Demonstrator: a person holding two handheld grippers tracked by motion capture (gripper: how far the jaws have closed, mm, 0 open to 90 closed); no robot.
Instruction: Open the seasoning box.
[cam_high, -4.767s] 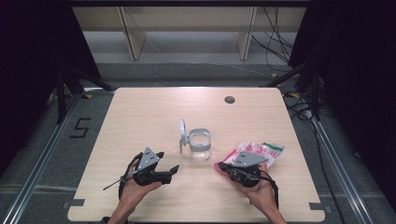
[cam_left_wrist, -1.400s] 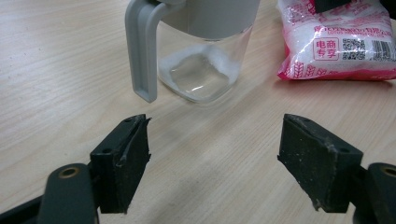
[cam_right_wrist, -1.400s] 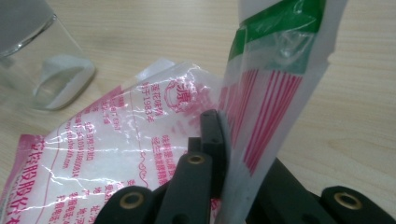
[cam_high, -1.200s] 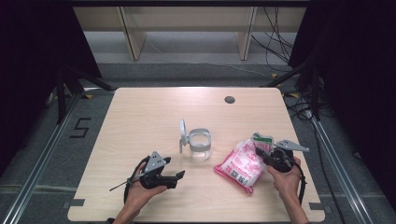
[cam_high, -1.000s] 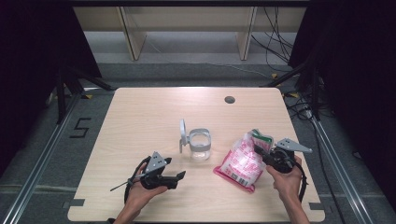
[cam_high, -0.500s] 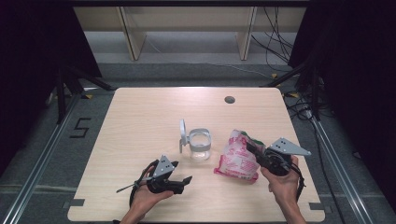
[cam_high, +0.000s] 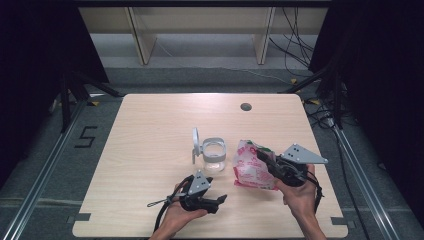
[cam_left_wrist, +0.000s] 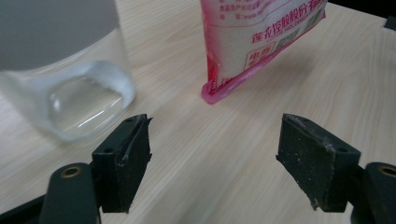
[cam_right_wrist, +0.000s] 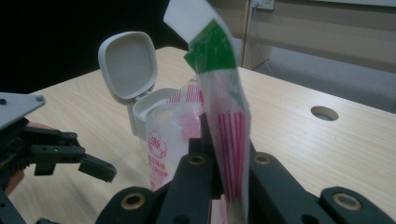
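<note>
Pouch (cam_high: 252, 165) stood upright, pinched at its top edge by the right tongs (cam_high: 266, 159).
Left tongs (cam_high: 216, 201) gaped empty below the open-lidded clear jar (cam_high: 214, 155); next, they likely had to steady the pouch's bottom corner just ahead for pouring.

I see a pink-and-white plastic snack pouch (cam_high: 252, 166) with red stripes and a green top corner, a clear plastic jar (cam_high: 214, 155) with its pale grey hinged lid (cam_right_wrist: 127, 65), black jaws on both grippers, and a light, wood-grain counter (cam_high: 150, 135).
</note>
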